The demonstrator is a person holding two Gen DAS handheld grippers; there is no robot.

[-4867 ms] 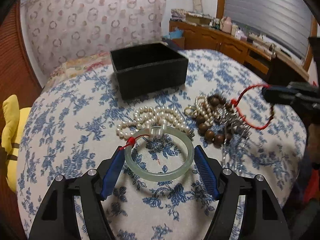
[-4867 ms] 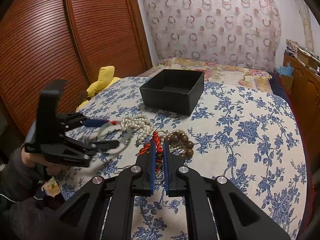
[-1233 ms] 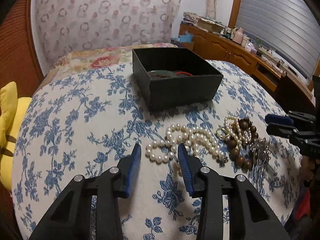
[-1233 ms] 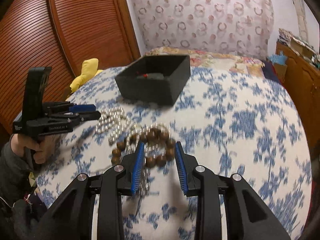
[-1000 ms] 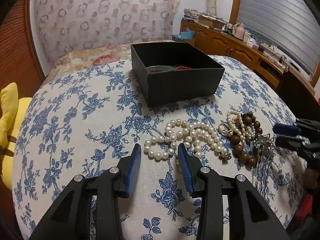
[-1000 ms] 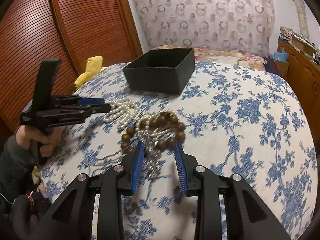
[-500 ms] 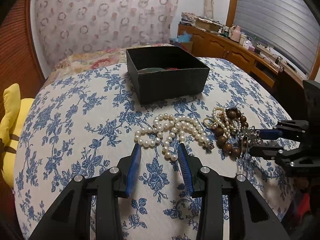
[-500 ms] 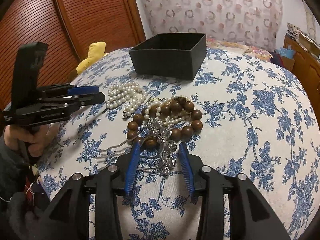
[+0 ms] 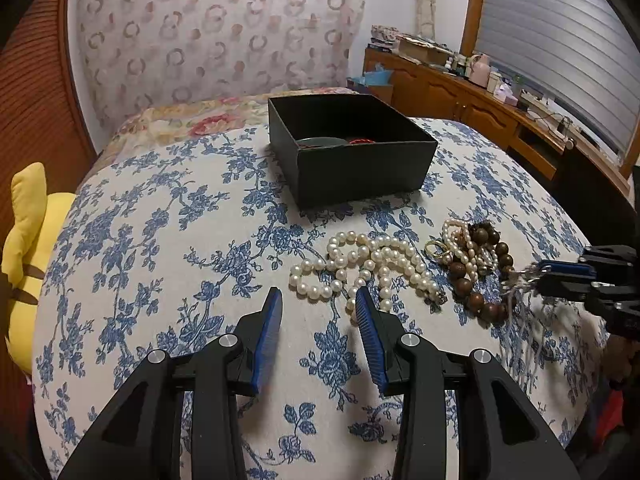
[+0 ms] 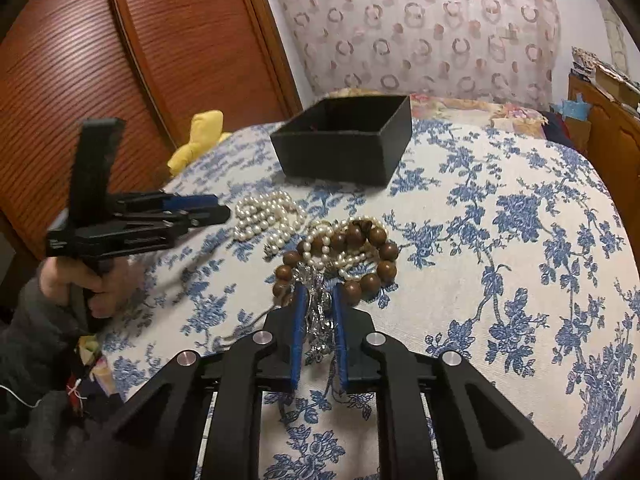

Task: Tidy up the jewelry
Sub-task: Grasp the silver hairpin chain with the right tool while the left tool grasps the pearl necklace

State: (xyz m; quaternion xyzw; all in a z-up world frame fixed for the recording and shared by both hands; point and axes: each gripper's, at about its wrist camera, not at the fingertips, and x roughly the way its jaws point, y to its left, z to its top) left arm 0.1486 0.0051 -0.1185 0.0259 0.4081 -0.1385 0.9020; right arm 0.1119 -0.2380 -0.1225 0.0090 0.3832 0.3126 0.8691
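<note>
A black open box (image 9: 352, 152) stands on the blue-flowered cloth, with a green bangle (image 9: 320, 143) and red cord inside. A white pearl necklace (image 9: 360, 268) lies just ahead of my open, empty left gripper (image 9: 318, 304). To its right lie a brown wooden bead bracelet (image 9: 476, 276) and small pearl strands. My right gripper (image 10: 318, 294) is shut on a silver hair ornament (image 10: 318, 312), just in front of the wooden beads (image 10: 376, 252). The box (image 10: 344, 148) and pearls (image 10: 268, 216) also show in the right wrist view.
A yellow cushion (image 9: 28, 232) lies off the table's left edge. A wooden sideboard (image 9: 480, 108) with clutter stands at the back right. A wooden slatted door (image 10: 120, 60) is to the left. The other hand-held gripper (image 10: 140, 220) hovers left of the pearls.
My right gripper has closed around the silver hair ornament. My left gripper has drawn up to the pearl necklace and stays open. The bangle and red cord now lie in the box.
</note>
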